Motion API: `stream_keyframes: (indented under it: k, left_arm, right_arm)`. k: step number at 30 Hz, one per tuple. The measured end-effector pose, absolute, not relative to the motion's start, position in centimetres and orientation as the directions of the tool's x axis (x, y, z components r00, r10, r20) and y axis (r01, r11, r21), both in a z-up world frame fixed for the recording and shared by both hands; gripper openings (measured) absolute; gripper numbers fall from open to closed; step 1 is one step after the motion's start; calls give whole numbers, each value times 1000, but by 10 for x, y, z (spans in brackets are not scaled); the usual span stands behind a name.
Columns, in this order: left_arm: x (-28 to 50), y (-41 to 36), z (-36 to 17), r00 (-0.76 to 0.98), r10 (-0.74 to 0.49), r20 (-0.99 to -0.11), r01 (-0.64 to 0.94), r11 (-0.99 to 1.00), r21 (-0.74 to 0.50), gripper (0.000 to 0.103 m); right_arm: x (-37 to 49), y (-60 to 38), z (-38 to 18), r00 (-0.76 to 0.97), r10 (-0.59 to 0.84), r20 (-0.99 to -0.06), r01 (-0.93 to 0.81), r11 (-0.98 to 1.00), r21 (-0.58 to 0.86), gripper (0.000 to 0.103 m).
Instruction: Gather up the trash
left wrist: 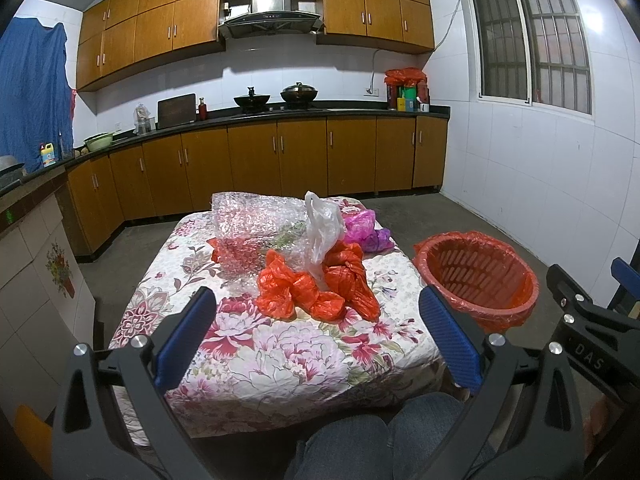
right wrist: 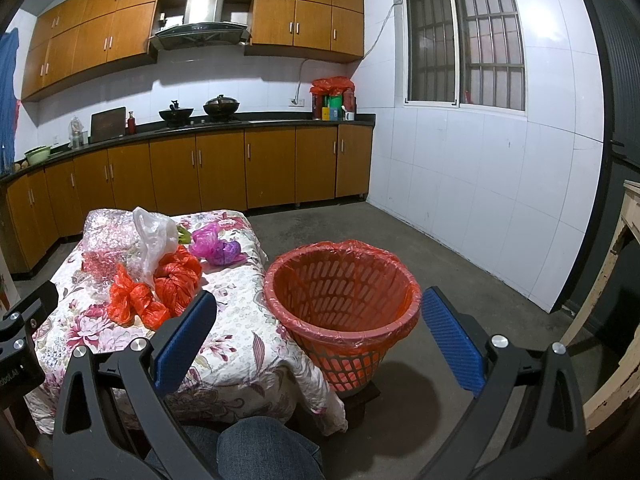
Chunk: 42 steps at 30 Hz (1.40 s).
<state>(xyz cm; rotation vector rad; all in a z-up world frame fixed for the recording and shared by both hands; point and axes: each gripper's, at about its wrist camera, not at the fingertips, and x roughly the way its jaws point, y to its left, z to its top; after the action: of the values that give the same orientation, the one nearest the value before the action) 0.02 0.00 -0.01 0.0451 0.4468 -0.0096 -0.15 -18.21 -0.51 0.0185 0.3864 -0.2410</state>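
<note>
Left gripper [left wrist: 316,336] spread wide, empty, low centre of frame over the floral tablecloth [left wrist: 280,352]. Right gripper [right wrist: 318,338] likewise spread, empty. Orange bags [left wrist: 316,288], clear bag [left wrist: 324,228], bubble wrap [left wrist: 248,224], purple bag [left wrist: 366,230] lie mid-table. Lined red basket [right wrist: 340,300] stands right of table.

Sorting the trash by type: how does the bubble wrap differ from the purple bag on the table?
The bubble wrap is clear, bubbled and spread wide; the purple bag is colored, smooth and bunched small. The bubble wrap sits toward the table's left side, the purple bag toward the bin. Both are plastic, lying loose on the floral cloth.
</note>
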Motion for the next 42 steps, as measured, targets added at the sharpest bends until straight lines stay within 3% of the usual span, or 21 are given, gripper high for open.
stream_keyframes:
  k: [21, 29, 42]
  left_arm:
    - [1, 1, 0, 901, 4, -434, 15, 999, 40, 99]
    - [10, 23, -3, 897, 70, -437, -69, 997, 17, 99]
    - [62, 117, -23, 836, 214, -506, -264, 964, -28, 99]
  right_arm:
    - [-1, -182, -6, 897, -229, -377, 237, 971, -27, 101]
    - [13, -177, -7, 899, -196, -391, 203, 979, -24, 101]
    - [97, -116, -19, 891, 29, -453, -22, 1000, 20, 100]
